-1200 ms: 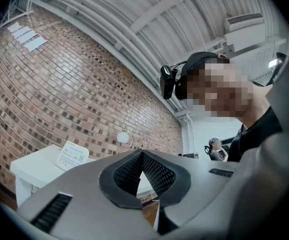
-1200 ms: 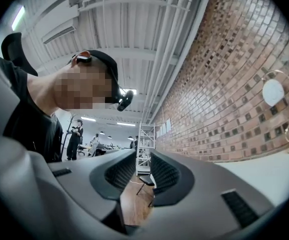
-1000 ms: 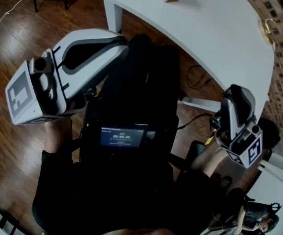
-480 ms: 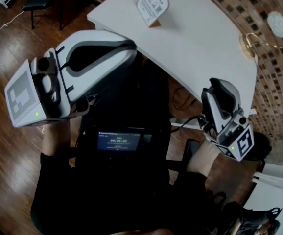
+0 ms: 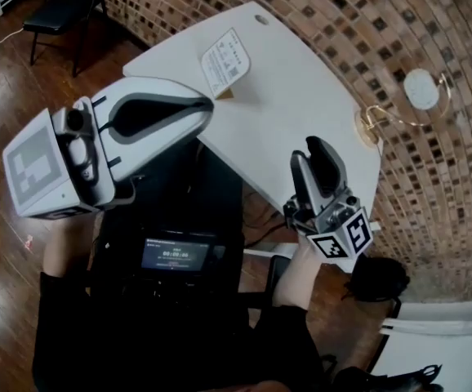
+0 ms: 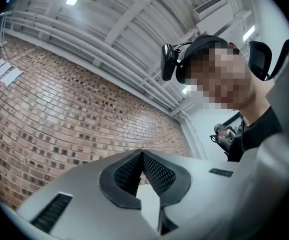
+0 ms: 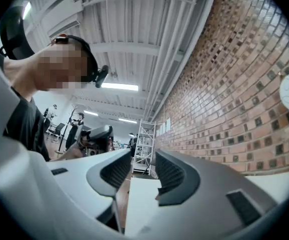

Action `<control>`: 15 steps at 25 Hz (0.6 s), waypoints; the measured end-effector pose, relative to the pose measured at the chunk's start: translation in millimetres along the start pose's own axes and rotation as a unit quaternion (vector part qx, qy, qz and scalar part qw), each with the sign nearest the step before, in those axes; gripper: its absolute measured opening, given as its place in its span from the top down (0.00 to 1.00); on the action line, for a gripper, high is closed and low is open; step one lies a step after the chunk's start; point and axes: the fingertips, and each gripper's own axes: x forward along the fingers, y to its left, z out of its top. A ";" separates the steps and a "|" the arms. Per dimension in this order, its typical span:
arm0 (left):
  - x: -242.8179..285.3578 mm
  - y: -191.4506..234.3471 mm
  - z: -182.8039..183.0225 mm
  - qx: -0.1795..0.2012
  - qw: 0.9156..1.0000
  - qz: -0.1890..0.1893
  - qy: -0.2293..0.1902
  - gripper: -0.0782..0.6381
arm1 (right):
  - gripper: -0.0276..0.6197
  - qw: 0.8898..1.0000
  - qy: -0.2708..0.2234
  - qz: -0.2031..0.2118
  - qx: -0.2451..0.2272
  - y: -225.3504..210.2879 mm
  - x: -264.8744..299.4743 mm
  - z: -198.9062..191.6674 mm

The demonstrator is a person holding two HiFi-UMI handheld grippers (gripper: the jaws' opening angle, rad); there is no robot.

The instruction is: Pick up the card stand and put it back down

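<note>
At the left of the head view the left gripper (image 5: 207, 106) is raised in front of the person, its tip level with the near edge of the white table (image 5: 301, 113). Its own view shows the two jaws meeting at their tips with nothing between them, and only brick wall beyond.

Just past that tip the card stand (image 5: 226, 60) sits on the table's far left part, apart from both tools. It is upright on a small wooden base (image 5: 224, 94) (only a sliver of which shows). The printed card leans back a little. Its long axis runs up from the base, and its face is turned towards the person.

Further right, the right gripper (image 5: 313, 152) hovers over the table's near edge, well apart from the stand. Its jaws have just been opening and now stand parted, with only bare tabletop showing in the gap. A gold wire holder (image 5: 383, 117) stands by the table's right edge.

This looks like the approach, with the pick-up not yet begun. The next move probably calls for carrying the parted right jaws forward and leftward to the stand and closing them low on it, near the base, so the leaning card does not tip.
</note>
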 end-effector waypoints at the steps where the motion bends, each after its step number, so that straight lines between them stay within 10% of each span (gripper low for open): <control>1: -1.6 4.0 -6.8 0.002 1.000 0.002 0.008 0.90 | 0.65 1.000 0.014 -0.008 0.008 -8.5 10.4 -9.1; 15: -17.7 30.5 -13.5 0.016 1.000 0.014 0.000 0.90 | 0.51 0.963 0.242 -0.015 0.116 -86.0 165.2 -142.5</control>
